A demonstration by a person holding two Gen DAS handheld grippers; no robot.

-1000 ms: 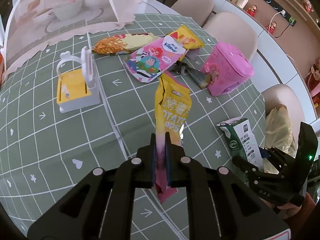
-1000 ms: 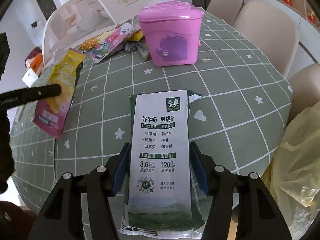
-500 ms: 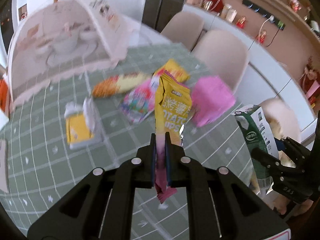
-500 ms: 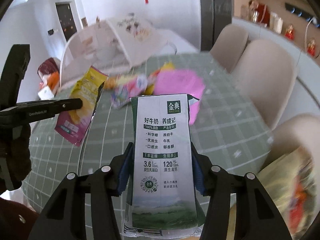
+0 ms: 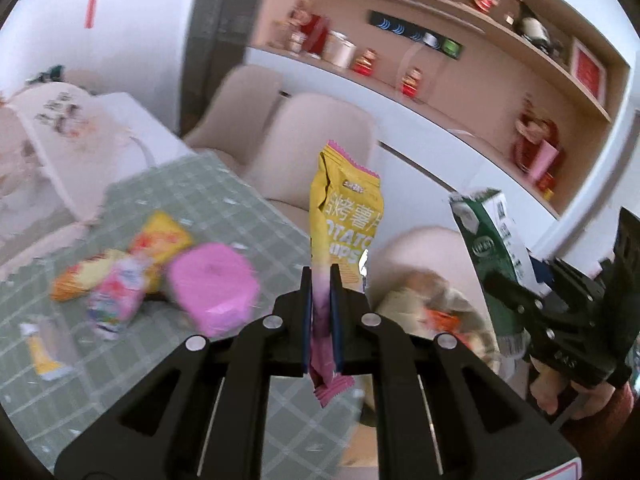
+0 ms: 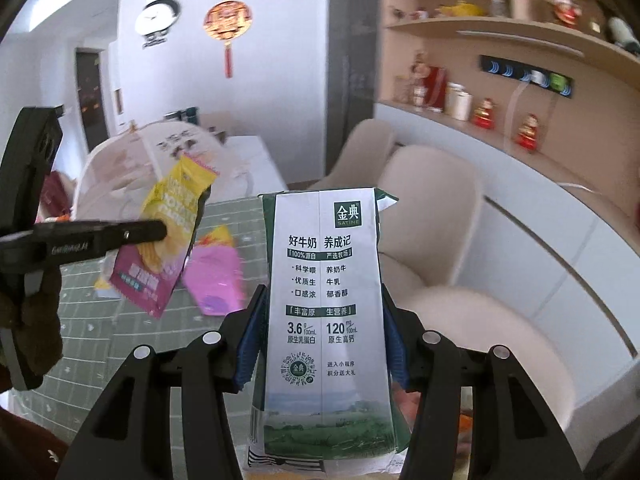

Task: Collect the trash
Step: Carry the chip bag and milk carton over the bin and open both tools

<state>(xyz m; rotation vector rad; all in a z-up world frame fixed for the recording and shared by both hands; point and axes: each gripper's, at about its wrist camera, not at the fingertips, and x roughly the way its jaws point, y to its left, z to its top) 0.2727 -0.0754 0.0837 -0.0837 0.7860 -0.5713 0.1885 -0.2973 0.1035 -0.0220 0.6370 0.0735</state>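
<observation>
My left gripper (image 5: 320, 276) is shut on the pink lower end of a yellow potato-chip bag (image 5: 346, 216), which stands up from the pads above the table edge. The right wrist view shows the same bag (image 6: 176, 216) hanging from the left gripper (image 6: 156, 232) at the left. A white and green milk carton (image 6: 322, 240) stands upright between the blue pads of my right gripper (image 6: 322, 300), which is shut on its sides. From the left wrist, the carton (image 5: 492, 248) and right gripper (image 5: 500, 280) show at the right, over a blurred yellowish bag (image 5: 432, 304).
The green checked table (image 5: 200, 184) still holds a pink box (image 5: 212, 284), several snack wrappers (image 5: 116, 276) and a small yellow and white item (image 5: 42, 356). Beige chairs (image 5: 320, 132) ring the table. A mesh food cover (image 5: 60, 128) sits at the far left.
Both grippers have lifted off the table with the chip bag and the milk carton still held. The views have swung up and to the right, toward the chairs and wall shelves.
</observation>
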